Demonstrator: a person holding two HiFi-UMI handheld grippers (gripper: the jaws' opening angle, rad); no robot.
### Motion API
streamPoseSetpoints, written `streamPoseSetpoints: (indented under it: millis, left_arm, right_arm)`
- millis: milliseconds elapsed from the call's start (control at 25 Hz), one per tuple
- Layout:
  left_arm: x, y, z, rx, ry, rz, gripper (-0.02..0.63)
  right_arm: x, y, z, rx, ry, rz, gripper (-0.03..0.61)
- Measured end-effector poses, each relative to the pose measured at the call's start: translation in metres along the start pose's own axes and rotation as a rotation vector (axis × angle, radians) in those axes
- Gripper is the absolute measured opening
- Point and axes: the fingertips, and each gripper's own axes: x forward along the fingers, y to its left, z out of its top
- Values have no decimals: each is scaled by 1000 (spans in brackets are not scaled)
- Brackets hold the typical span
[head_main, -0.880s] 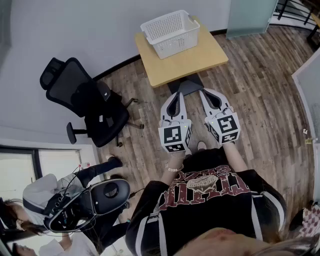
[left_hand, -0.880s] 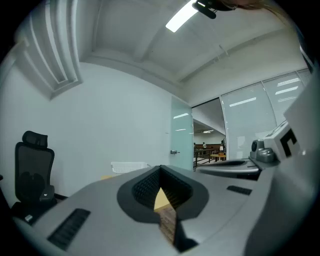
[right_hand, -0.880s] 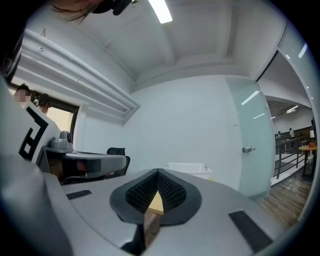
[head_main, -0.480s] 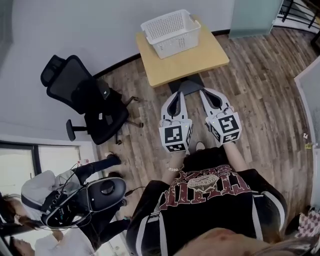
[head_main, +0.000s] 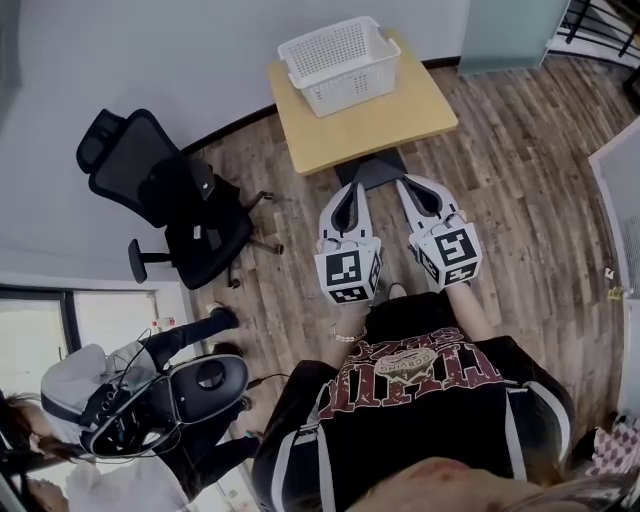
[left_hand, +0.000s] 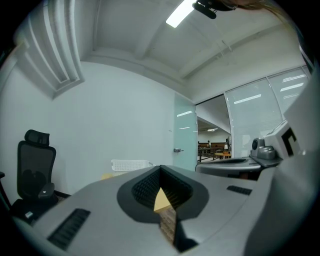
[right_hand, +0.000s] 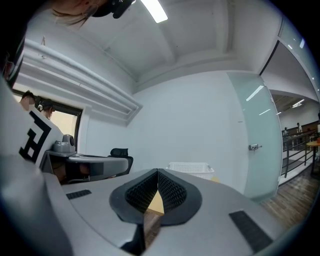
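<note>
The person holds both grippers side by side at chest height, pointed at a small wooden table (head_main: 372, 122). My left gripper (head_main: 349, 187) is shut with nothing between its jaws. My right gripper (head_main: 409, 184) is also shut and empty, a hand's width to its right. A white plastic basket (head_main: 340, 63) stands on the table's far left part, well ahead of both tips. The left gripper view shows the basket (left_hand: 131, 164) low against the wall, and the right gripper view shows the basket (right_hand: 189, 168) just above the jaws. Neither gripper touches anything.
A black office chair (head_main: 163, 203) stands left of the table on the wood plank floor (head_main: 520, 180). A frosted glass door (head_main: 505, 28) is at the far right. Another person sits at the lower left with a headset device (head_main: 165, 400).
Both grippers stay shut and side by side. They have shifted a little toward the left and the table, and the gripper views have panned slightly.
</note>
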Motion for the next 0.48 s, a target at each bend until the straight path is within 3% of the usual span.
streamPoseSetpoints:
  millis: [480]
  left_arm:
    - [45,27,2,8,18,-40,48]
  right_arm:
    - [49,-18,1,16,4,-35,17]
